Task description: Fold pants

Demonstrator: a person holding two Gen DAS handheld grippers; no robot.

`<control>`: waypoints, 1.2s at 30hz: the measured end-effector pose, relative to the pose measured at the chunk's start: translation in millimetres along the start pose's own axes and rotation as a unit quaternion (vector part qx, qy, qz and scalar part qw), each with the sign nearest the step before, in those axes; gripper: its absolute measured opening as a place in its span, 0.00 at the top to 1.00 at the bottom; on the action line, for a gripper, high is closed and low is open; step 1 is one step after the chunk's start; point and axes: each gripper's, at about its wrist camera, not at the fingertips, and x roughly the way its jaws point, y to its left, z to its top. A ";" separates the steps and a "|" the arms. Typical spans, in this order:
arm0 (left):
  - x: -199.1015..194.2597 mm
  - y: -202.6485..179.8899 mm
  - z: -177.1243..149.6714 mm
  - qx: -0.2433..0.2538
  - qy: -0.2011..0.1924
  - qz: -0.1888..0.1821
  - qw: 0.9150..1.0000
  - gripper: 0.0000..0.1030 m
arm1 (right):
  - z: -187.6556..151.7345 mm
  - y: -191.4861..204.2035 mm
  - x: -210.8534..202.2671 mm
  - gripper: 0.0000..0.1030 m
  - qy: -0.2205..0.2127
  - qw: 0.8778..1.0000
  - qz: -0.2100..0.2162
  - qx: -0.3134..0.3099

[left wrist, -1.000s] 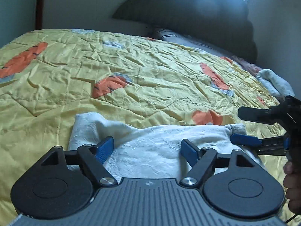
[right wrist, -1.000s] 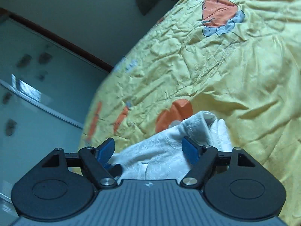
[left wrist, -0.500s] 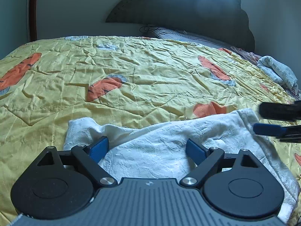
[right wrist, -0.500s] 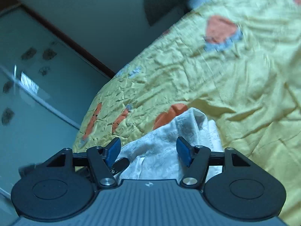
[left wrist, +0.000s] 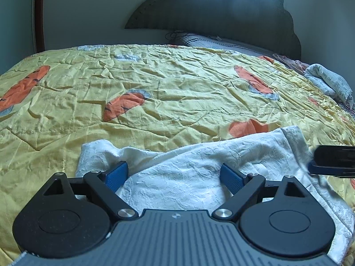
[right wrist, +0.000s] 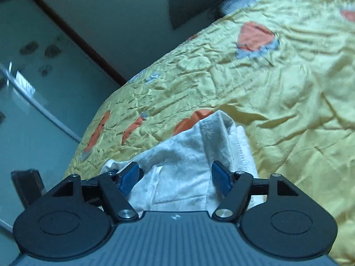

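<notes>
- My left tongs point(left wrist: 174, 174) sit nearest in the left wrist view, spread wide over the white pants point(left wrist: 190, 177), with the blue pads point(left wrist: 116, 175) clear of the cloth on both sides, so they grip nothing.
- The pants lie crumpled on the bed just ahead of those tongs, and one rumpled end bunches up beside the left pad.
- My right tongs point(right wrist: 175, 178) are opening in the right wrist view; the pants point(right wrist: 184, 166) run between the two pads point(right wrist: 128, 178), and the pads do not press on the cloth.
- From that side a folded ridge of the pants rises ahead of the right pad and ends in a thick hem toward the quilt.
- In the left wrist view the tip of my right tongs point(left wrist: 332, 161) shows at the right edge, just above the far end of the pants.
- The yellow quilt point(left wrist: 177, 93) covers the bed under the pants; it is wrinkled all over and printed with orange shapes.
- Farther back on the right edge of the bed lies a rolled pale cloth point(left wrist: 328, 82) with small dark print.
- A grey pillow point(left wrist: 213, 42) rests at the head of the bed, touching the dark scalloped headboard point(left wrist: 221, 11) behind it.
- I see no container in either view; the pants lie loose on the quilt.
</notes>
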 end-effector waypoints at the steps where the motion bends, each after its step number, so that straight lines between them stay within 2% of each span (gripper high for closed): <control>1: -3.5 0.3 -0.4 -0.002 -0.007 0.005 1.000 0.10 | -4.1 -1.8 -1.2 0.29 0.006 1.000 0.007 0.005; 3: -19.2 3.5 -1.5 -0.019 -0.033 0.031 0.999 0.13 | -12.7 -16.1 3.5 0.28 0.023 1.000 -0.003 0.016; 5: -41.5 13.7 -2.7 -0.055 -0.048 0.036 0.997 0.12 | -17.0 -29.5 -8.9 0.28 0.007 0.999 0.025 0.039; 8: -73.4 38.3 -10.2 -0.093 -0.046 -0.014 0.994 0.11 | -18.2 -39.9 -41.2 0.27 -0.009 0.997 0.056 0.059; 10: -84.1 53.5 -19.5 -0.106 -0.041 -0.015 0.993 0.10 | -17.4 -47.6 -56.2 0.27 -0.017 0.998 0.035 0.051; 12: -85.1 68.8 -29.1 -0.132 -0.019 -0.013 0.991 0.11 | -15.7 -56.0 -55.8 0.25 0.005 0.999 0.012 0.042; 15: -78.7 87.5 -40.5 -0.195 0.007 -0.035 0.980 0.11 | -15.4 -71.6 -36.6 0.26 0.070 0.995 0.013 0.064; 18: -73.4 95.7 -46.9 -0.242 0.006 -0.081 0.967 0.10 | -14.0 -74.2 -29.4 0.26 0.083 0.993 0.039 0.070; 20: -69.4 95.7 -46.8 -0.256 0.008 -0.098 0.962 0.12 | -12.8 -73.4 -24.3 0.28 0.095 0.992 0.048 0.067; 21: -68.2 93.1 -45.4 -0.252 0.007 -0.092 0.963 0.18 | -12.3 -72.0 -22.5 0.43 0.099 0.993 0.037 0.060; 22: -66.2 88.5 -43.7 -0.236 0.011 -0.084 0.968 0.42 | -12.3 -68.8 -21.2 0.57 0.106 0.993 0.013 0.043; 23: -62.5 82.5 -42.0 -0.214 0.023 -0.070 0.974 0.56 | -12.1 -68.3 -20.9 0.71 0.109 0.994 0.008 0.030; 24: -62.6 76.3 -41.1 -0.190 0.022 -0.045 0.980 0.64 | -12.6 -69.8 -22.0 0.74 0.112 0.993 0.011 0.027; 26: -61.9 69.2 -39.6 -0.160 0.025 -0.032 0.986 0.64 | -14.7 -66.2 -24.4 0.76 0.111 0.994 0.004 0.004; 28: -62.2 65.3 -41.2 -0.131 0.024 -0.017 0.991 0.64 | -17.7 -53.0 -28.3 0.78 0.107 0.992 -0.021 -0.056; 29: -63.0 62.4 -42.0 -0.115 0.022 -0.012 0.993 0.64 | -21.0 -41.6 -30.5 0.78 0.104 0.989 -0.041 -0.101; 30: -63.6 57.5 -43.1 -0.089 0.018 -0.001 0.996 0.65 | -26.4 -27.2 -31.4 0.79 0.097 0.980 -0.065 -0.161; 31: -63.9 51.8 -45.1 -0.061 0.011 0.013 0.998 0.65 | -31.4 -19.9 -32.1 0.79 0.094 0.973 -0.078 -0.194; 33: -62.8 45.3 -49.8 -0.030 -0.005 0.031 0.999 0.65 | -31.1 -28.2 -30.1 0.79 0.090 0.977 -0.066 -0.179; 36: -61.5 43.3 -54.5 -0.027 -0.026 0.044 0.998 0.65 | -22.4 -52.1 -32.6 0.79 0.100 0.989 -0.028 -0.104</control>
